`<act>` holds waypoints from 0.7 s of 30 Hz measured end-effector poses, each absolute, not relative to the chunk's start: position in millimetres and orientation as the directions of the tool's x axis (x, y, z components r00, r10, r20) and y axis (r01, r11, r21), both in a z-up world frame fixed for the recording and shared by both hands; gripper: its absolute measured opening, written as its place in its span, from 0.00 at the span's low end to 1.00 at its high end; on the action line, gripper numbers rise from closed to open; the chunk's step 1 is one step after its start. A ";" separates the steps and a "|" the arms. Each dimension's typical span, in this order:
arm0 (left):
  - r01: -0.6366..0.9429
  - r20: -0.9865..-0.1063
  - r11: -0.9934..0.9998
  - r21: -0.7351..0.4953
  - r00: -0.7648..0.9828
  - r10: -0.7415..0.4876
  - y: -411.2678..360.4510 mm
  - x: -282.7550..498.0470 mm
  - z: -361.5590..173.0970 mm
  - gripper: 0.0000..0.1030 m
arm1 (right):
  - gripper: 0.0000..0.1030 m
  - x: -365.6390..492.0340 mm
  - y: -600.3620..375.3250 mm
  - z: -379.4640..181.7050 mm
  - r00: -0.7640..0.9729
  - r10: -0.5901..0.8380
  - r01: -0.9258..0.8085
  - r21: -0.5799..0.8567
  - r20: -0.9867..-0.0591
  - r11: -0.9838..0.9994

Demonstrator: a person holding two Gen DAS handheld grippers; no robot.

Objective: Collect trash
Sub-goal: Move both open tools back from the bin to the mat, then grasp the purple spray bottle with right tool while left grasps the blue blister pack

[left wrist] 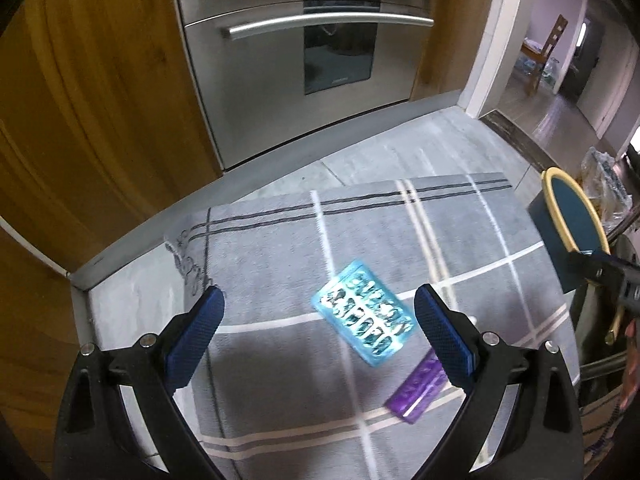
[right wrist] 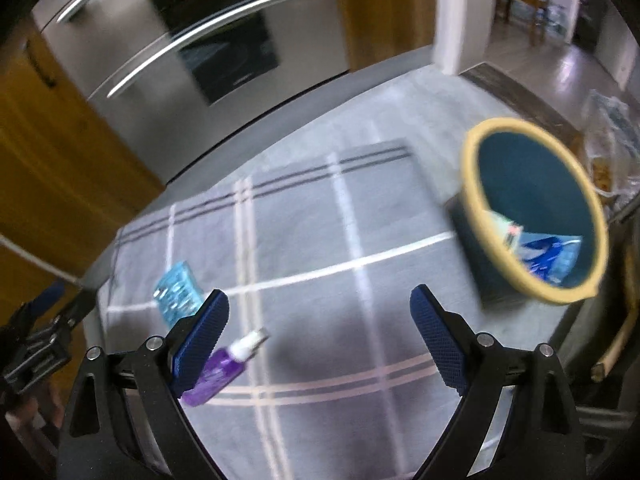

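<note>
A light-blue blister pack (left wrist: 363,314) lies flat on the grey checked rug (left wrist: 280,248), and a purple bottle (left wrist: 418,390) lies just behind it, partly hidden by my finger. My left gripper (left wrist: 320,312) hovers open above the rug with the pack between its fingers. In the right wrist view the same blue pack (right wrist: 178,298) and the purple bottle (right wrist: 224,368) with its white cap lie to the left. My right gripper (right wrist: 320,312) is open and holds nothing. A teal bin with a yellow rim (right wrist: 532,212) stands at the right with wrappers inside; its edge (left wrist: 576,216) also shows in the left wrist view.
A steel fridge (left wrist: 296,60) and wooden cabinet doors (left wrist: 80,120) stand beyond the rug. A doorway at the far right leads to a room with a wooden chair (left wrist: 546,56). A clear plastic bag (right wrist: 612,148) lies behind the bin. The left gripper (right wrist: 36,320) shows at the right view's left edge.
</note>
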State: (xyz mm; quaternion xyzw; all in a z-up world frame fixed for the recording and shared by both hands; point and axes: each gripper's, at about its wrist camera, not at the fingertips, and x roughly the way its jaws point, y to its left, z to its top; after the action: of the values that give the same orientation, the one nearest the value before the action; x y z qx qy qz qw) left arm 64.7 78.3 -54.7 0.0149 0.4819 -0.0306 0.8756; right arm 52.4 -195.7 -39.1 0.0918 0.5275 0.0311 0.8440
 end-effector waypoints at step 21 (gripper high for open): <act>0.070 -0.831 0.996 -0.054 0.549 -0.084 93.2 65.3 -51.1 0.92 | 0.76 46.8 -110.3 -137.4 0.094 0.222 0.116 0.232 -0.971 0.966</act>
State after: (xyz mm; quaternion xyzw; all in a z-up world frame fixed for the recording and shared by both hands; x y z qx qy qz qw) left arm 65.3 93.2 -51.1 -0.0074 0.4726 -0.0438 0.8802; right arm 46.8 -110.3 -137.4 0.1258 0.6721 0.0361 0.7288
